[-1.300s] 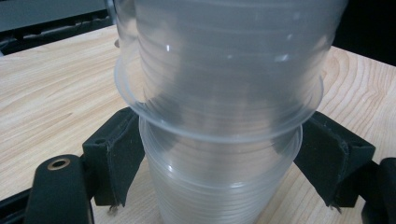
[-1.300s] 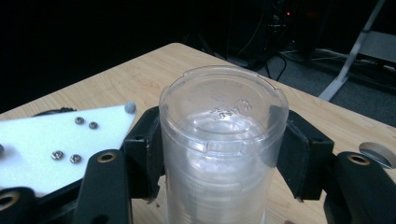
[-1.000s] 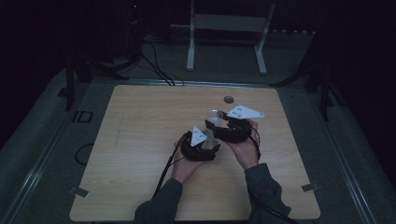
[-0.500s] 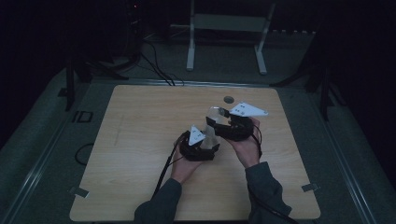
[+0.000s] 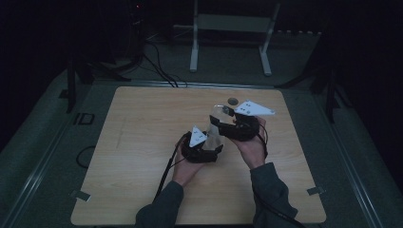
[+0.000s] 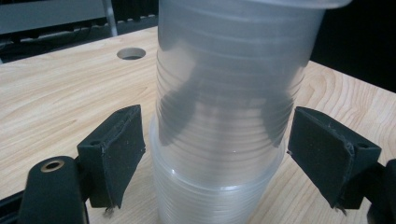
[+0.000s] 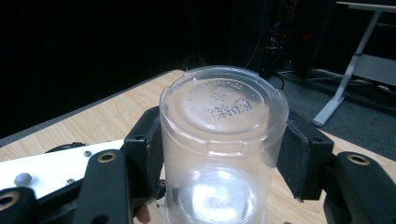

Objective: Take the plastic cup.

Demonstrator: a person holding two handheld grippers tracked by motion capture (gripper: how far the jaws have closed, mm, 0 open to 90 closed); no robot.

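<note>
Presently the table (image 5: 142,142) bears a stack of clear cups (image 6: 219,154), standing inverted near its middle between both hands. The right gripper (image 7: 219,154) pinches the upper cup (image 7: 222,140) at its sides, pads pressed on it. The left gripper (image 6: 215,154) has just been opening; its jaws stand spread beside the lower cups, clear of them.

Both forearms, at the bottom centre of the high view, wear dark grey-blue sleeves (image 5: 273,192). The left gripper (image 5: 209,142) and right gripper (image 5: 223,124) are black, each topped by a pale three-cornered plate — the right one larger. Black cables (image 5: 164,173) trail toward the bottom edge. In the gripper views the jaws carry dark, matte rectangular pads (image 6: 122,149) — round brass-ringed screw holes (image 7: 107,157) sit on the jaw arms.
</note>
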